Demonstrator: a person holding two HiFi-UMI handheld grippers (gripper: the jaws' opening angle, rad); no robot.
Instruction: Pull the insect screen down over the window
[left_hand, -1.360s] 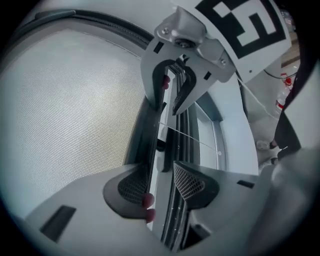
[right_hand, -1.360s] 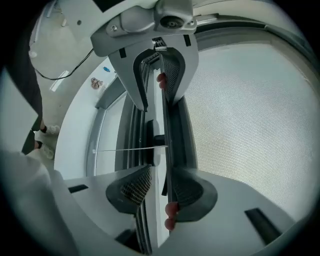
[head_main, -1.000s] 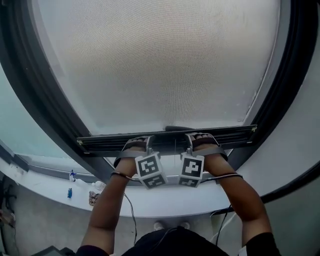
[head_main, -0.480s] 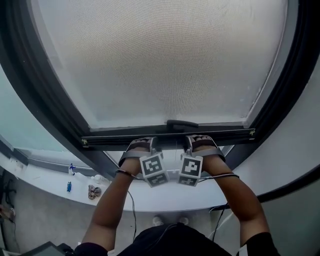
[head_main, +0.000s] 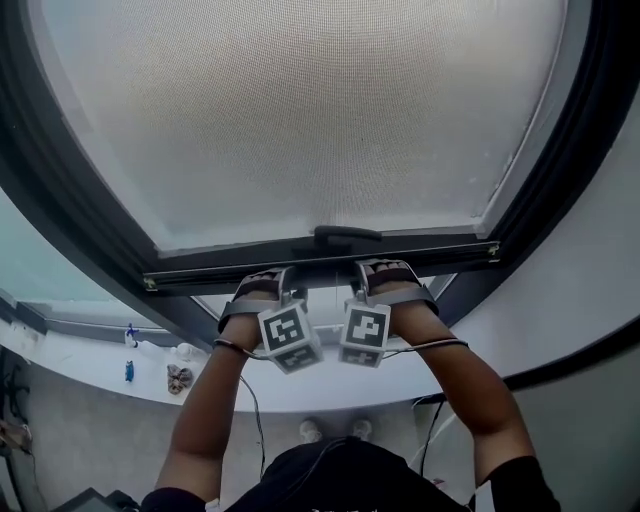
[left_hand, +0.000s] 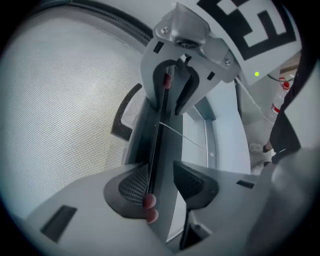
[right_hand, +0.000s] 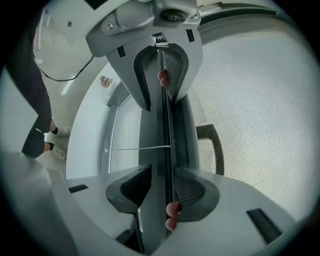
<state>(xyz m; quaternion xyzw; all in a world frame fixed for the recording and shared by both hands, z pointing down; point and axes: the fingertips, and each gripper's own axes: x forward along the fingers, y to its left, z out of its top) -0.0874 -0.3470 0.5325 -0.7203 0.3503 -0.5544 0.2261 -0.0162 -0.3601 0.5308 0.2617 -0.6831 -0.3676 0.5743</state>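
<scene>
Insect screen (head_main: 300, 110) mesh fills the dark window frame (head_main: 70, 200) above both tools. Its bottom bar (head_main: 200, 276) runs across the opening exactly where the jaws meet it. The left hand-held gripper (left_hand: 162, 182) has this bar between its pads and its jaws are closing. In the left gripper view one pad lies against the bar's thin dark edge and the other against its grey face, with no gap showing. The right hand-held gripper (right_hand: 164, 189) is clamped on the same bar just to the right of the left one, a pad pressed on each side.

A black handle (head_main: 347, 234) sits on the mesh side of the bar, directly above the right hand-held gripper and reaching partway toward the left one. A thin pale cord (right_hand: 140, 147) leaves the bar between the two hand-held grippers, on the side away from the mesh. The two marker cubes (head_main: 288, 335) hang side by side below the bar, nearly touching.

Under the bar a strip of the window is not covered by the insect screen. Lower still, the pale sill (head_main: 90, 355) carries a few small items (head_main: 180, 378), well to the left of the left hand-held gripper. The person's bare forearms (head_main: 215, 400) rise to both tools from below
</scene>
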